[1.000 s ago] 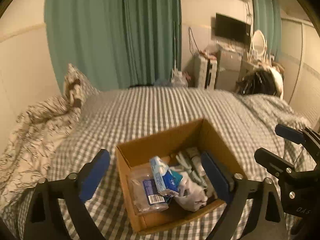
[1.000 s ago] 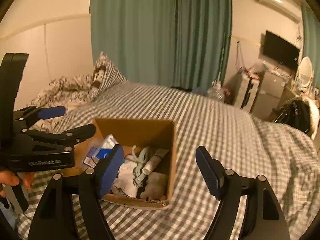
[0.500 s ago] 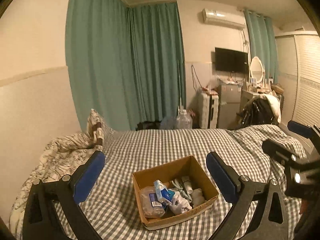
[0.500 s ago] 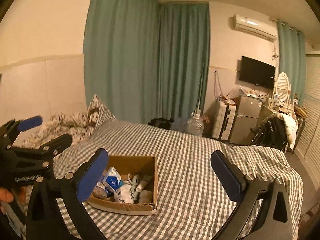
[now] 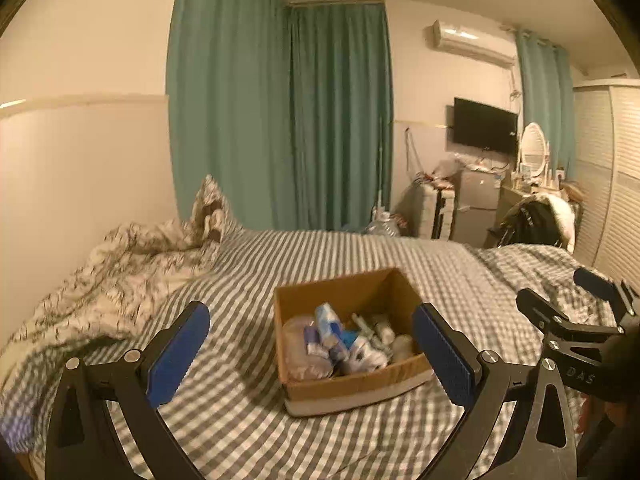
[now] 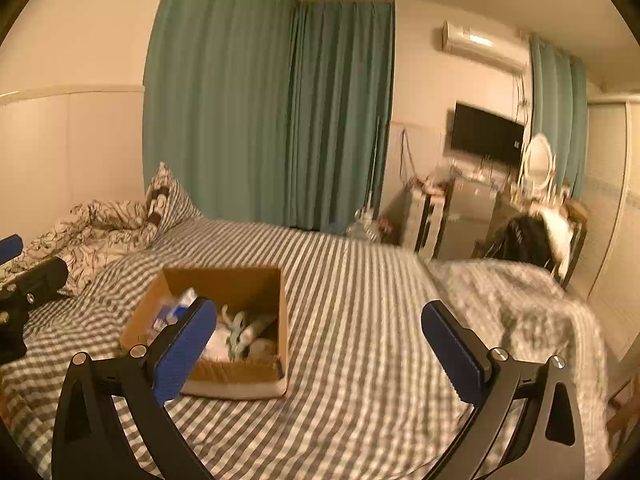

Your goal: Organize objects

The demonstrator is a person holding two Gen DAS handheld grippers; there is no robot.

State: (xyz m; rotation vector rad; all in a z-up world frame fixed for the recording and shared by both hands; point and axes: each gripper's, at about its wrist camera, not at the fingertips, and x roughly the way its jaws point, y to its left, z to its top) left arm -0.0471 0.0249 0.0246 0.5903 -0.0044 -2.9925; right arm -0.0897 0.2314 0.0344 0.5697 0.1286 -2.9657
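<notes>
An open cardboard box (image 5: pixel 352 380) is sitting crammed with small packets on the gingham bed (image 5: pixel 280 432). Teal curtains (image 5: pixel 280 120) are hanging behind. Left gripper (image 5: pixel 312 356) and right gripper (image 6: pixel 320 344) are both gaping wide, holding nothing.

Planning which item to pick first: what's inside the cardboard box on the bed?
The cardboard box holds a clear bag, a blue-white packet, pale tubes and white wrapped items. Anything beneath is hidden.

Bed (image 5: pixel 320 252), grey checked cover. Patterned duvet (image 5: pixel 120 264) bunched at its left edge. Beyond the bed: teal curtains (image 5: pixel 280 120), wall television (image 5: pixel 485 131), air conditioner (image 5: pixel 472 42).
</notes>
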